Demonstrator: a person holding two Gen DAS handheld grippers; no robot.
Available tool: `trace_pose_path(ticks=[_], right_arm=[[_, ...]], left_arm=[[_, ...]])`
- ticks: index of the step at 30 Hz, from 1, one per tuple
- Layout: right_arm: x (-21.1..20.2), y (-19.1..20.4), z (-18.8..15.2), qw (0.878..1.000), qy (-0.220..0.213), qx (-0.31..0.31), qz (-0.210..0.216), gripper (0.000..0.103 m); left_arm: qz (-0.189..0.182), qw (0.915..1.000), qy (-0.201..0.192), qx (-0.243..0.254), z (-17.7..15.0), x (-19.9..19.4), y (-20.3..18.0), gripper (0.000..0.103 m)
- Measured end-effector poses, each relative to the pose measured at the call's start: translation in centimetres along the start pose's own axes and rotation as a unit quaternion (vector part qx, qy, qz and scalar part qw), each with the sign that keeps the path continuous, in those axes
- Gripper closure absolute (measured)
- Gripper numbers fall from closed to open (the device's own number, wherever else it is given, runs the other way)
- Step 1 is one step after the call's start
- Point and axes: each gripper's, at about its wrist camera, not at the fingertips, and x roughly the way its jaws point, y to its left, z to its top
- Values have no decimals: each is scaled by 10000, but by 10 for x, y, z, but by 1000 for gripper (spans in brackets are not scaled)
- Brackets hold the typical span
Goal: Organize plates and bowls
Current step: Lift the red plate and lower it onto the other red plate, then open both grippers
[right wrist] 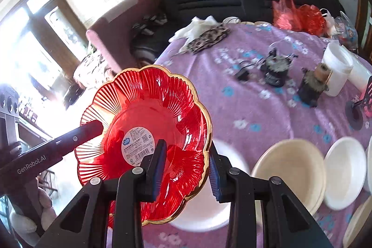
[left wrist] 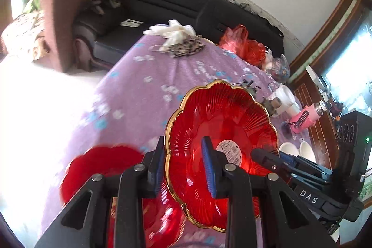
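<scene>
Red glass plate [left wrist: 220, 131], scalloped, gilt rim, paper label at centre: held in the air above the lilac flowered tabletop [left wrist: 144, 94], tilted, carried between both tools.

Left tool [left wrist: 184, 169]: jaws narrowly apart, clamped on the plate's rim, one blue pad under, one inside the dish.

Right tool [right wrist: 187, 169]: likewise clamped on the opposite rim of the same plate [right wrist: 148, 122].

Further red plates [left wrist: 97, 164]: lying blurred on the tabletop below; number could not be told.

Cream bowl [right wrist: 290, 166] and white bowl [right wrist: 344, 169]: set side by side near the tabletop's edge, a white dish [right wrist: 209, 208] under the raised plate.

Progress, as judged: sorting under way, red plates not yet gathered into one stack; bowls not yet nested.
</scene>
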Motion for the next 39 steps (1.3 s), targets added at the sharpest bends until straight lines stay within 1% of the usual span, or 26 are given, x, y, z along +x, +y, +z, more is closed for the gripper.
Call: trace_pose_path(ticks=[3, 8, 13, 17, 18, 20, 23, 26, 28, 29, 30, 31, 32, 34, 36, 39], right_arm=[[11, 22, -24, 9998, 146, -82, 121, 66], [50, 38, -55, 9980, 520, 63, 343, 66], [81, 49, -66, 9965, 754, 102, 359, 66], [96, 62, -70, 9966, 777, -71, 261, 65], [96, 62, -71, 9968, 750, -155, 210, 65], [96, 73, -70, 9970, 674, -346, 125, 64], [103, 77, -70, 9962, 744, -439, 54, 64], [115, 73, -73, 9957, 844, -368, 142, 64], [116, 74, -74, 9962, 766, -356, 196, 60], [117, 76, -75, 9962, 757, -380, 210, 55], [117, 78, -76, 9961, 749, -420, 221, 52], [117, 82, -76, 9959, 743, -464, 219, 46], [118, 85, -77, 9958, 727, -518, 207, 42], [119, 91, -80, 9955, 682, -645, 115, 40], [118, 94, -81, 9955, 607, -725, 69, 40], [109, 97, -83, 9962, 409, -764, 97, 38]], left_arm=[[118, 9999, -38, -76, -22, -15, 22, 75], [306, 9988, 134, -347, -50, -6, 64, 74], [286, 9959, 410, -760, -72, 16, 106, 74], [161, 9917, 632, -1108, -85, 34, 131, 74], [153, 9913, 635, -1146, -86, 35, 134, 74], [271, 9924, 502, -1090, -87, 34, 133, 73], [284, 9918, 444, -1162, -87, 33, 138, 72], [343, 9914, 390, -1198, -87, 34, 143, 72], [378, 9912, 331, -1227, -87, 31, 144, 72], [361, 9909, 317, -1256, -87, 30, 145, 70], [356, 9909, 289, -1265, -86, 29, 145, 65], [392, 9913, 248, -1234, -86, 27, 145, 62], [462, 9917, 197, -1182, -86, 24, 144, 56], [489, 9924, 123, -1126, -86, 19, 142, 53], [525, 9928, 43, -1072, -85, 15, 141, 48], [520, 9936, -118, -992, -82, 6, 139, 47]])
